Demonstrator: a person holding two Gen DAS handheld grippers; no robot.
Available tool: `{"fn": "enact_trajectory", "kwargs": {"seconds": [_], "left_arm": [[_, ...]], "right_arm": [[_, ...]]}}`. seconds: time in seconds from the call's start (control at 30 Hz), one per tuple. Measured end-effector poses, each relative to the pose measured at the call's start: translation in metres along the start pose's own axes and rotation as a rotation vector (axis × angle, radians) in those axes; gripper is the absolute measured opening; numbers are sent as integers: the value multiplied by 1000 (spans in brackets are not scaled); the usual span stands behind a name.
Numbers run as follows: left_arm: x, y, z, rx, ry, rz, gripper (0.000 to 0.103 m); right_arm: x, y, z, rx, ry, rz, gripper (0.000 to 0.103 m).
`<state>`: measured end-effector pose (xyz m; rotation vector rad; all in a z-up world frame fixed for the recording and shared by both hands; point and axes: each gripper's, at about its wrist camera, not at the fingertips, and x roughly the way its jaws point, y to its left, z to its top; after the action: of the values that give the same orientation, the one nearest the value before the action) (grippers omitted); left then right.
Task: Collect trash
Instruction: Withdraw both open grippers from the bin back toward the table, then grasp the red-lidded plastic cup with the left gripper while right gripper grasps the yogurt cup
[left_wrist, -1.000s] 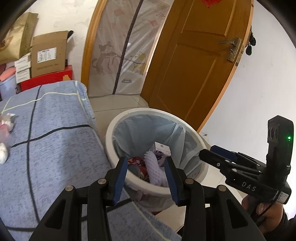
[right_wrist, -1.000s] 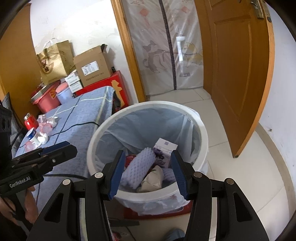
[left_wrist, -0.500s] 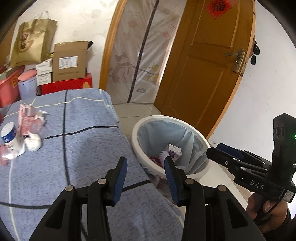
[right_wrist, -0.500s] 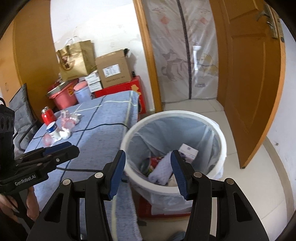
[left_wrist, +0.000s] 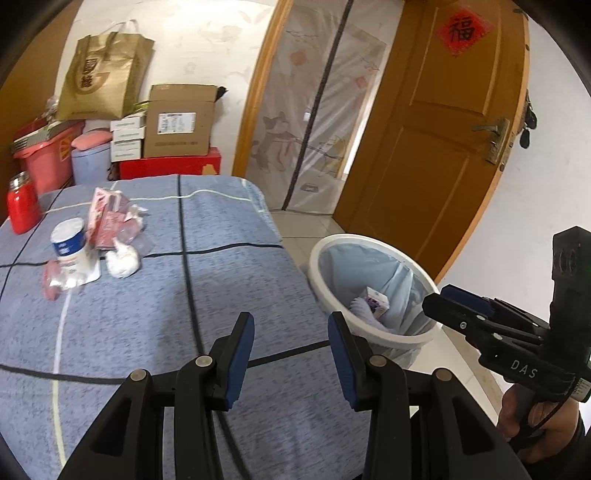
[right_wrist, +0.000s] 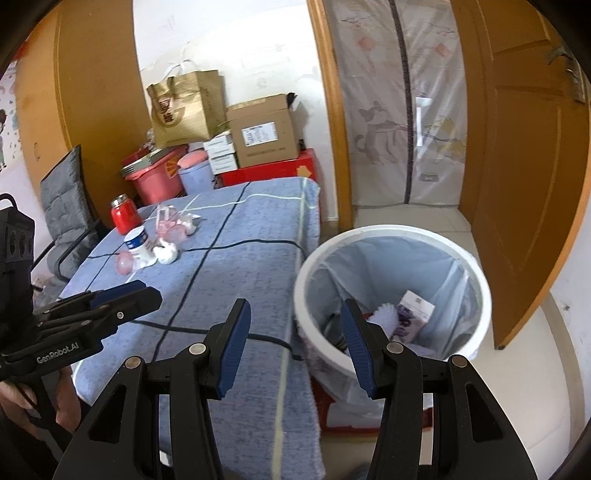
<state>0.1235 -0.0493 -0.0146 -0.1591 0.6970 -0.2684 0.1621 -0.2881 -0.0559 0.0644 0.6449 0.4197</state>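
Note:
A white trash bin (left_wrist: 325, 254) (right_wrist: 391, 236) with a pale blue liner stands on the floor by the table's right side, holding a small purple-and-white carton (left_wrist: 376, 301) (right_wrist: 413, 312) and other trash. On the blue-clothed table (left_wrist: 155, 306) (right_wrist: 236, 266) lies a litter pile at the far left: a white jar (left_wrist: 70, 236) (right_wrist: 137, 242), a pink carton (left_wrist: 105, 219), crumpled white paper (left_wrist: 122, 260) (right_wrist: 166, 254) and pink wrappers (left_wrist: 51, 282). My left gripper (left_wrist: 291, 343) hovers open and empty over the table's near part. My right gripper (right_wrist: 293, 339) is open and empty between table edge and bin.
A red flask (left_wrist: 21, 206) (right_wrist: 125, 215) stands at the table's far left corner. Cardboard boxes (left_wrist: 179, 125), a gold paper bag (left_wrist: 103, 77) and red tubs are stacked against the wall behind. A brown door (left_wrist: 443, 147) is open beyond the bin. A grey chair (right_wrist: 64, 206) stands left of the table.
Both grippers have swung left and back from above the bin toward the table. The bin has slid to the right in both views and the litter pile has come into sight. Both stay open.

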Motion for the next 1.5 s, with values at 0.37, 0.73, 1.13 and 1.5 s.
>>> {"fn": "enact_trajectory", "kwargs": {"seconds": [0.37, 0.73, 1.13, 1.5], "left_arm": [[-18, 41, -12, -61, -11, 105, 41], [-32, 81, -11, -118, -34, 200, 42], [-41, 137, -1, -172, -59, 332, 41], [-16, 179, 8, -180, -29, 379, 41]], "right_arm": [[19, 31, 3, -47, 19, 103, 52], [38, 54, 14, -80, 49, 146, 52], [62, 83, 28, -138, 65, 199, 52], [91, 106, 41, -177, 84, 220, 52]]}}
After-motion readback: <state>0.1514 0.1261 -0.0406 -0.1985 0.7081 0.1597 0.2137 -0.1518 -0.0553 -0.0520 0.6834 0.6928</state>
